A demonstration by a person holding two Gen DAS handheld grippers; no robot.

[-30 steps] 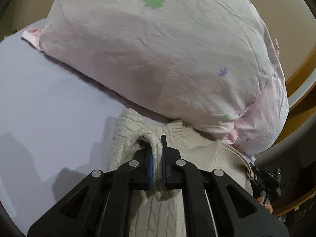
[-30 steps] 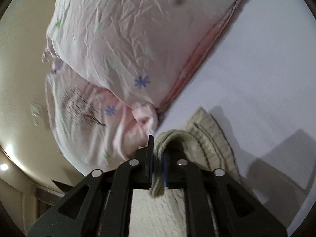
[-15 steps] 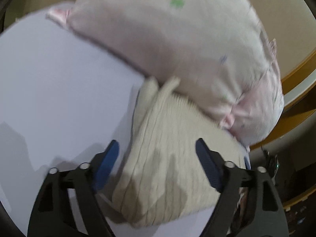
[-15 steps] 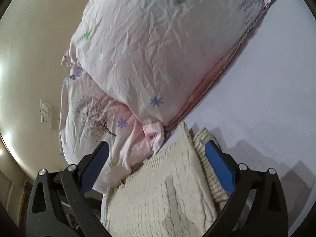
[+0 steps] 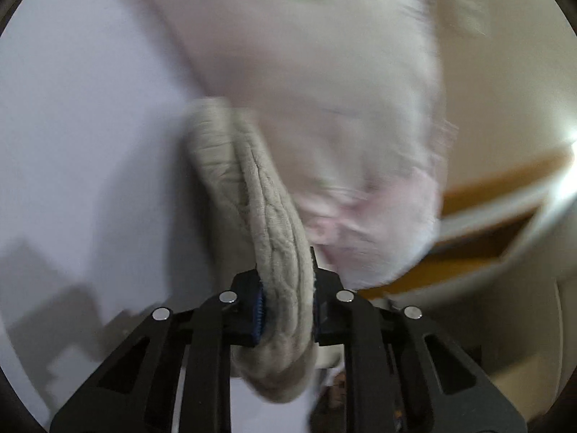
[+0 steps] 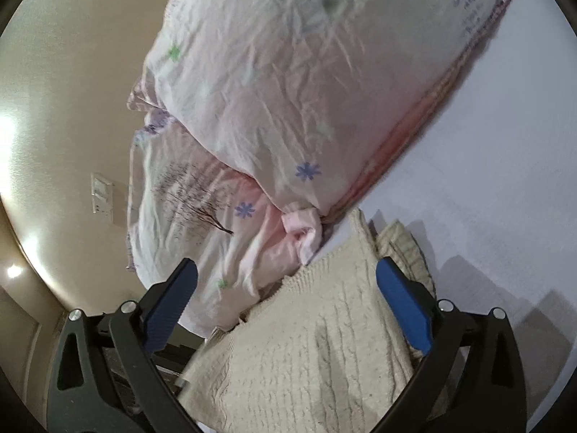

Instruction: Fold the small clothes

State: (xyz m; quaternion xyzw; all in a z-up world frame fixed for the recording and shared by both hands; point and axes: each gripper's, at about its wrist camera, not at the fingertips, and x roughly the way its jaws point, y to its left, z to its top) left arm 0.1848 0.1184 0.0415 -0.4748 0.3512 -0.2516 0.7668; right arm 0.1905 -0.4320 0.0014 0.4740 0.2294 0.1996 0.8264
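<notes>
A cream cable-knit sweater point(image 5: 259, 202) lies folded on the lavender bed sheet point(image 5: 79, 115), against the pillows. My left gripper point(image 5: 286, 306) is shut on the folded edge of the sweater; thick layers fill the gap between the blue pads. This view is motion-blurred. In the right wrist view the sweater point(image 6: 324, 342) lies flat below my right gripper point(image 6: 288, 299), which is open wide and holds nothing, its blue pads point(image 6: 404, 306) on either side of the knit.
Two pale pink pillows with flower print point(image 6: 295, 83) are stacked just beyond the sweater. Lavender sheet point(image 6: 487, 166) extends to the right. A beige wall with a light switch point(image 6: 101, 195) and a wooden headboard point(image 5: 505, 187) lie behind.
Both grippers let go of the sweater half a second ago. The left gripper has since shut on its folded edge and is moving fast. The right gripper stays open.
</notes>
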